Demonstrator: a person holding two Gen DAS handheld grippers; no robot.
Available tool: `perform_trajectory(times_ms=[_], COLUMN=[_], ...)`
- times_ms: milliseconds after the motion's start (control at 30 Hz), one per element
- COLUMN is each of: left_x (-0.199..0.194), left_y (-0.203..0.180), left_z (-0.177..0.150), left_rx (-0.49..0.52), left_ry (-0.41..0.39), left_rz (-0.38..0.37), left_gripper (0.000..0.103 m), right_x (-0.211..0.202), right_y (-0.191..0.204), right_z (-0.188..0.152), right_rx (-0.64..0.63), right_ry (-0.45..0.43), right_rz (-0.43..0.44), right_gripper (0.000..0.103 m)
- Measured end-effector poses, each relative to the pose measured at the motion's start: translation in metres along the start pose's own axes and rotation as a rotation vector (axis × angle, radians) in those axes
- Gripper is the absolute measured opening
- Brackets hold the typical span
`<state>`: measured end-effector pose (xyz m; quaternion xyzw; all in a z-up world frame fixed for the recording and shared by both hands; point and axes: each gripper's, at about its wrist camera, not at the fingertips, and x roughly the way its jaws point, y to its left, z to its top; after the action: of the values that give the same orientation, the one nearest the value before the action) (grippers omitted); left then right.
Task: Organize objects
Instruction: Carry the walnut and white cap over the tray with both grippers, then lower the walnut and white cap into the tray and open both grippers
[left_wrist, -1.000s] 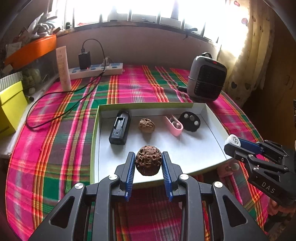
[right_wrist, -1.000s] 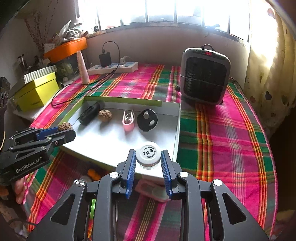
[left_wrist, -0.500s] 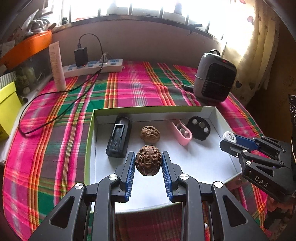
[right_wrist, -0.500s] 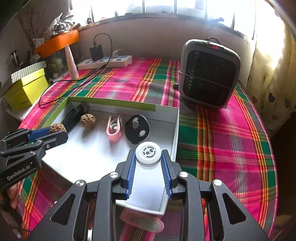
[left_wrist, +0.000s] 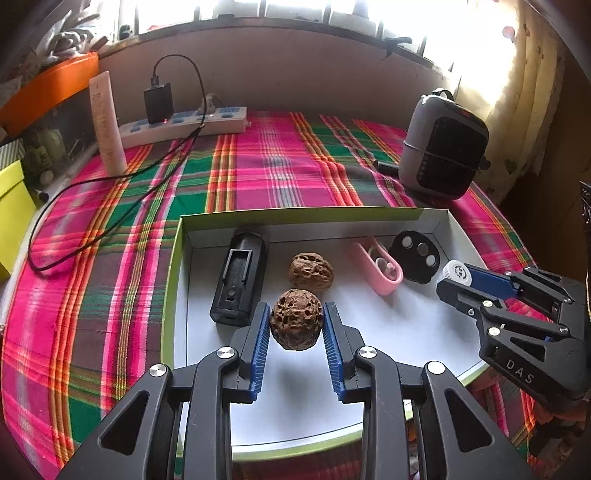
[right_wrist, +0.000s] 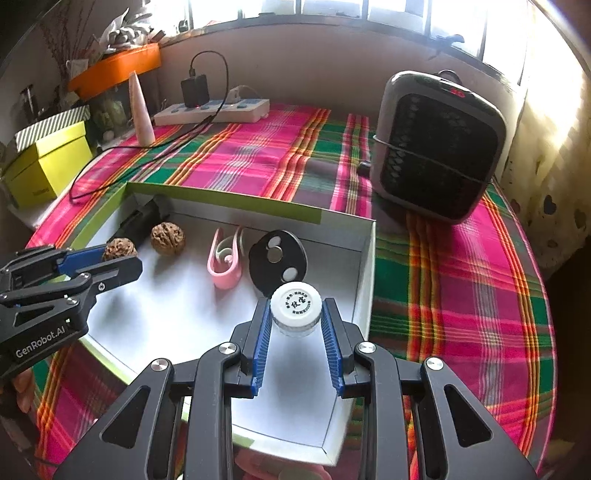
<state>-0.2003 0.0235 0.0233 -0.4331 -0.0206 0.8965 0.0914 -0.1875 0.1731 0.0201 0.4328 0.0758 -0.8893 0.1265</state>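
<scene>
A shallow white tray with green outer walls lies on the plaid cloth. My left gripper is shut on a dark pitted walnut, held over the tray's left middle. A second walnut lies just beyond it. My right gripper is shut on a small white-capped bottle above the tray's right side. In the tray also lie a black charger block, a pink clip and a black disc with three round spots.
A grey fan heater stands beyond the tray at the right. At the back are a white power strip with a black adapter and trailing cable, and a cream tube. Yellow-green boxes sit at the left edge.
Both grippers have moved forward from the tray's near edge to over its floor, each still holding its object. The objects lying in the tray have not moved.
</scene>
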Motion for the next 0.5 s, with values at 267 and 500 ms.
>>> perform_trajectory(times_ms=[267, 500], left_x=[0.007, 0.013], left_y=[0.002, 0.004], left_z=[0.003, 0.004], left_rx=[-0.001, -0.002], left_ry=[0.014, 0.023], left_rz=[0.004, 0.005], left_gripper=[0.026, 0.026], right_x=[0.007, 0.012], right_y=[0.001, 0.002], right_z=[0.005, 0.009], right_rx=[-0.01, -0.017], right_ry=[0.006, 0.007], right_rz=[-0.008, -0.008], right_gripper=[0.029, 0.029])
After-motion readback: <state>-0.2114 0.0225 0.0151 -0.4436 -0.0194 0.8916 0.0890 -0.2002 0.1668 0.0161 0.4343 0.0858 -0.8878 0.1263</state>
